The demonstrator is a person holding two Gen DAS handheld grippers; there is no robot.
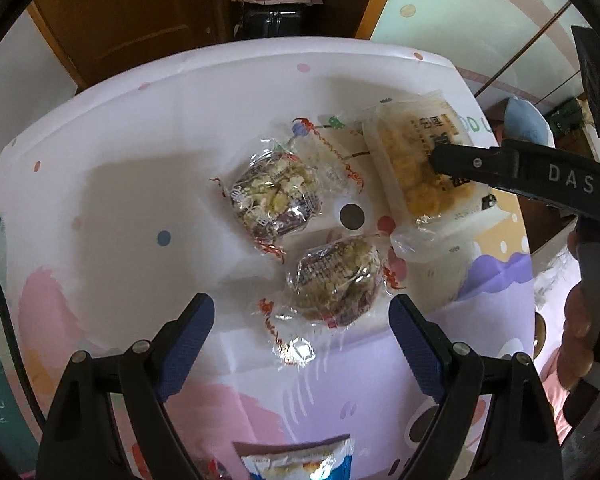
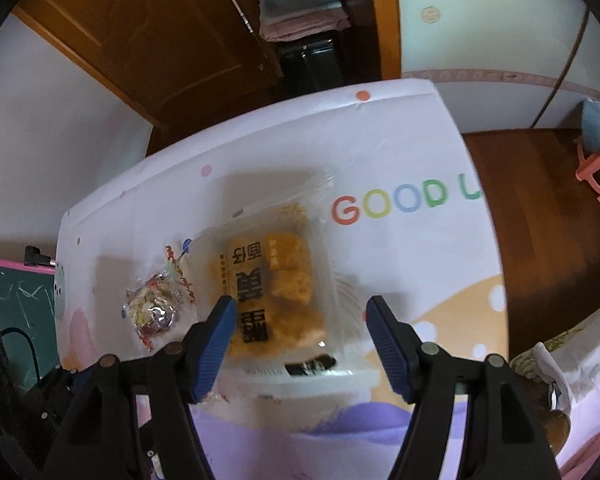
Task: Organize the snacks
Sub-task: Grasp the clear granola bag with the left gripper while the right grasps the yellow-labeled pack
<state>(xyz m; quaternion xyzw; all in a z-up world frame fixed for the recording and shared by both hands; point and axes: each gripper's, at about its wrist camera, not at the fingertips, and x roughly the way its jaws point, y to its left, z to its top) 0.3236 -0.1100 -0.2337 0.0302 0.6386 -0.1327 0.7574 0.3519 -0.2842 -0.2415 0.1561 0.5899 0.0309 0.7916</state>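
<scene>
Two round snacks in clear wrappers lie on the table: one (image 1: 275,196) further off, one (image 1: 334,282) just ahead of my left gripper (image 1: 302,316), which is open and empty above the table. A rectangular clear pack of yellow-orange snack (image 1: 420,168) lies to the right. My right gripper (image 2: 300,326) is open with its blue pads on either side of that pack (image 2: 276,292), not closed on it. Its black finger (image 1: 476,164) shows over the pack in the left wrist view. One round snack (image 2: 156,312) lies left of the pack.
The table (image 1: 140,160) has a white cloth with coloured dots and "GOOD L" lettering (image 2: 404,200). A blue-and-white snack bag (image 1: 300,460) lies at the near edge. A wooden door, folded cloths on a shelf and a pink stool (image 2: 598,170) stand beyond the table.
</scene>
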